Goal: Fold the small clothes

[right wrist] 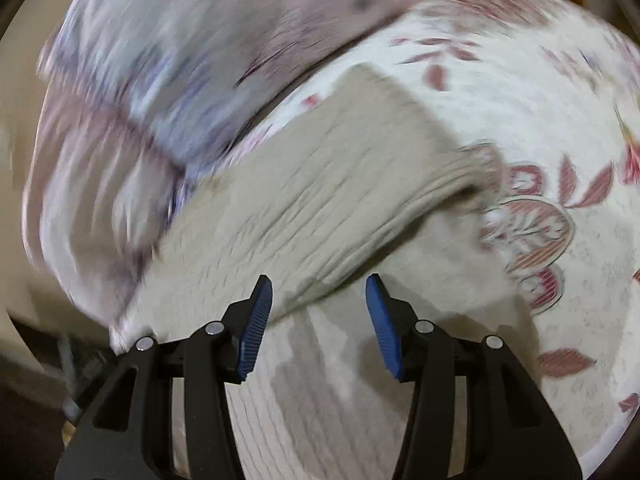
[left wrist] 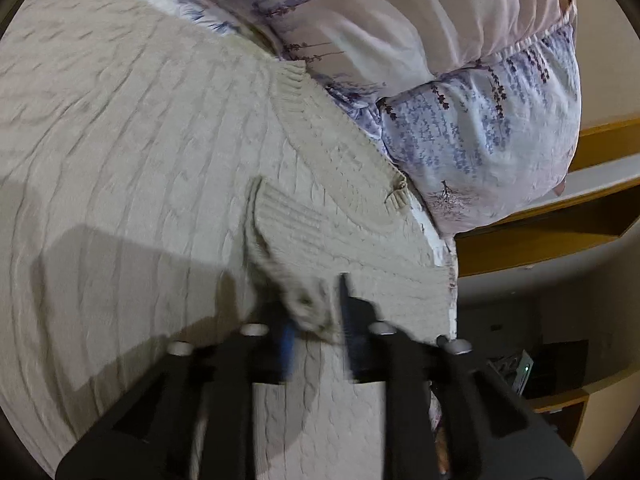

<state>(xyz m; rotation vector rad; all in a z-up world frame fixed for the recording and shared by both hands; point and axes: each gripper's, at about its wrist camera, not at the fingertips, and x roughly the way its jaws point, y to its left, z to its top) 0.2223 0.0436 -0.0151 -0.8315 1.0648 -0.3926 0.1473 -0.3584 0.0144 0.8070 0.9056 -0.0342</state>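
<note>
Cream cable-knit sweater [left wrist: 132, 140] sprawls over the floral bed sheet [right wrist: 520, 92], lavender-print pillows [left wrist: 472, 136] crowding it at 1 o'clock. Left gripper [left wrist: 316, 320] has its fingers pinched on the sweater cuff [left wrist: 288, 240]; right gripper [right wrist: 319, 320] fingers are spread apart, holding nothing, above a folded sleeve [right wrist: 320, 184].

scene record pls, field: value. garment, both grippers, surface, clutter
garment: beige cable-knit sweater, spread on the bed
left gripper: shut on the ribbed cuff, sleeve lifted over the body
right gripper: open, holds nothing, over the sweater
right view: folded sleeve lies across the sweater; heavy motion blur
surface: white bedsheet with red floral print
clutter: lavender-print pillow beside the sweater; wooden shelf behind it
</note>
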